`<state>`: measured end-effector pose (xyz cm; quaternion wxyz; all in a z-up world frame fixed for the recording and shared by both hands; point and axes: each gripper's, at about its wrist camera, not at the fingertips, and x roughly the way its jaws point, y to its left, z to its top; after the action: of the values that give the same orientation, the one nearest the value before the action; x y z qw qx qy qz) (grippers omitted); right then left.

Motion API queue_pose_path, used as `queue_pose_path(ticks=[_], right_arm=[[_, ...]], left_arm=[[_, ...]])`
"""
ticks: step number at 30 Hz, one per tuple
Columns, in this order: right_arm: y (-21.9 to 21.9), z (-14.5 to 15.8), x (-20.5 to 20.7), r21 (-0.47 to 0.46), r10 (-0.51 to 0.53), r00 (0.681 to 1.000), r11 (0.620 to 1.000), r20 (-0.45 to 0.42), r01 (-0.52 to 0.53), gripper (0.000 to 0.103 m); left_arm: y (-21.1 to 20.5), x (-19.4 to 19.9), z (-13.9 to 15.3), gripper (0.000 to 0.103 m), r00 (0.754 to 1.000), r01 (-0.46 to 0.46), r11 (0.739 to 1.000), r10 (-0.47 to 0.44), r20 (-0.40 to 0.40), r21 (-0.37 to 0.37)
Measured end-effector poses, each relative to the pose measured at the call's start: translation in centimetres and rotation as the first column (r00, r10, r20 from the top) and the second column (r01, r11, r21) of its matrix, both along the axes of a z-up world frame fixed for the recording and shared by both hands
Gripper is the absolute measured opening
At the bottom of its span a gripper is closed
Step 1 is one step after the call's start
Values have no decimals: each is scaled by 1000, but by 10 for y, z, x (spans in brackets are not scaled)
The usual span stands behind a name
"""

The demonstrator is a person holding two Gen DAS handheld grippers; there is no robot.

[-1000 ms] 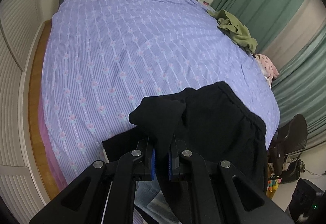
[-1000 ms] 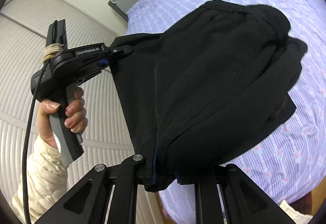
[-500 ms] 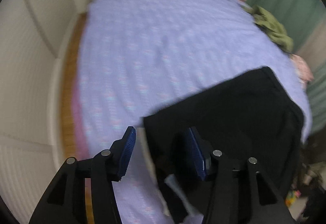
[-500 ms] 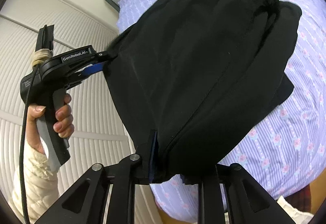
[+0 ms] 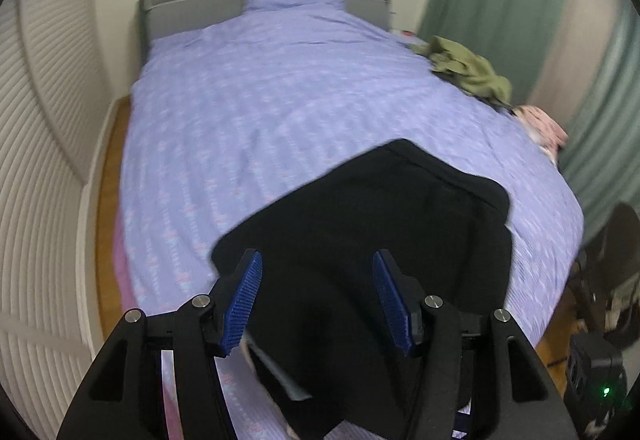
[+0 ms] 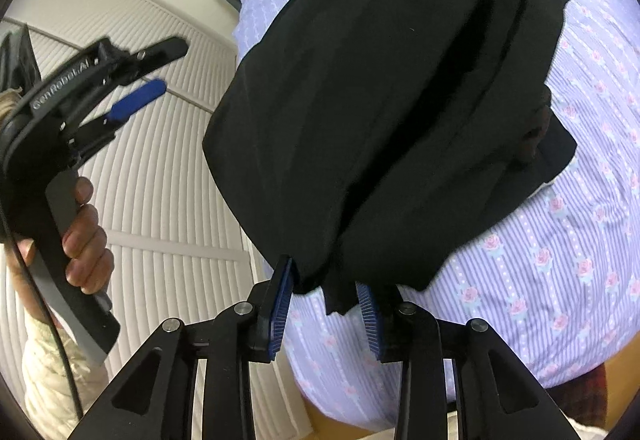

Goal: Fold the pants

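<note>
While the black pants (image 5: pixel 372 240) lay folded in a heap on the near end of the lilac bedspread (image 5: pixel 280 100), the left gripper (image 5: pixel 318 296) stood with its jaws well apart, having just been opening, and nothing was pressed between its blue pads (image 5: pixel 244 300); the cloth lay just ahead of and below them. From the right wrist view that same left gripper (image 6: pixel 160 68) hung off to the left of the pants, clear of them, held by a hand (image 6: pixel 86 236). The right gripper (image 6: pixel 324 300) had also just been opening: its jaws were partly apart (a hem of the pants (image 6: pixel 380 112) hung between the pads without being pinched). An olive garment (image 5: pixel 468 70) lay far ahead to the right.
</note>
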<state>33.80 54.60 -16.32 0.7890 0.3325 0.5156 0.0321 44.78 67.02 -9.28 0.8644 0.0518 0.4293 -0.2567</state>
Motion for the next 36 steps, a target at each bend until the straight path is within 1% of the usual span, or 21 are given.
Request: queue_pose_path(ticks=[2, 4, 6, 8, 10, 12, 13, 14, 15, 17, 19, 20, 22, 23, 25, 27, 29, 31, 32, 33, 36], right_arm=[[-2, 8, -5, -28, 12, 1000, 1000, 25, -12, 34], [-8, 15, -19, -37, 11, 999, 999, 51, -9, 34], [-13, 22, -25, -54, -3, 997, 998, 72, 7, 46], [-18, 29, -31, -69, -16, 995, 997, 98, 23, 47], [-22, 38, -33, -101, -9, 992, 995, 122, 22, 47], [-35, 59, -40, -164, -44, 979, 983, 197, 77, 47], [-42, 69, -41, -189, -60, 969, 976, 239, 107, 47], [-54, 82, -43, -211, -72, 952, 968, 299, 139, 49], [-62, 90, -42, -224, -80, 940, 961, 333, 161, 55], [-85, 106, -29, -239, -106, 914, 948, 392, 213, 61], [-106, 115, -14, -259, -108, 901, 937, 420, 233, 61], [-114, 117, -5, -267, -111, 897, 933, 428, 243, 63], [-135, 117, 21, -276, -125, 900, 926, 418, 256, 64], [-142, 113, 34, -261, -126, 902, 932, 412, 250, 64], [-158, 105, 62, -236, -137, 919, 943, 369, 235, 64], [-168, 96, 77, -229, -127, 928, 949, 350, 216, 64], [-173, 88, 80, -248, -100, 940, 951, 325, 187, 64], [-175, 83, 86, -266, -85, 952, 950, 293, 166, 64], [-176, 85, 86, -258, -81, 949, 952, 304, 164, 64], [-179, 84, 69, -259, -82, 946, 951, 313, 168, 64], [-180, 95, 43, -291, -51, 940, 944, 337, 155, 64]], left_arm=[[-11, -5, 2, 57, 999, 34, 999, -34, 9, -5], [-20, -10, 6, 57, 997, 63, 998, -63, 32, -2], [-31, -13, 7, 57, 995, 88, 996, -88, 52, 15], [-44, -14, 5, 57, 991, 116, 993, -118, 64, 36], [-59, -14, 1, 56, 987, 148, 987, -151, 47, 63], [-64, -23, 4, 56, 981, 183, 982, -186, 62, 49], [-65, -28, 7, 56, 979, 188, 981, -190, 77, 36], [-65, -31, 8, 56, 979, 183, 983, -185, 83, 30], [-65, -34, 9, 56, 981, 173, 985, -175, 88, 27], [-65, -43, 14, 56, 982, 151, 988, -153, 113, 24], [-61, -48, 17, 57, 986, 104, 994, -105, 129, 12], [-59, -50, 17, 57, 989, 63, 998, -64, 137, 6], [-57, -53, 16, 57, 989, -5, 1000, 5, 147, 3], [-57, -53, 13, 57, 988, -43, 999, 43, 146, 2], [-52, -49, 8, 57, 986, -111, 994, 111, 122, -6], [-49, -46, 2, 57, 986, -139, 990, 140, 93, -14], [-48, -44, -3, 57, 984, -155, 988, 154, 83, 5], [-47, -46, -4, 57, 982, -167, 986, 166, 86, 7], [-47, -47, -4, 57, 981, -175, 985, 173, 87, 7], [-47, -48, -3, 57, 979, -185, 983, 184, 85, 5], [-50, -57, 3, 58, 974, -211, 977, 211, 87, 1]])
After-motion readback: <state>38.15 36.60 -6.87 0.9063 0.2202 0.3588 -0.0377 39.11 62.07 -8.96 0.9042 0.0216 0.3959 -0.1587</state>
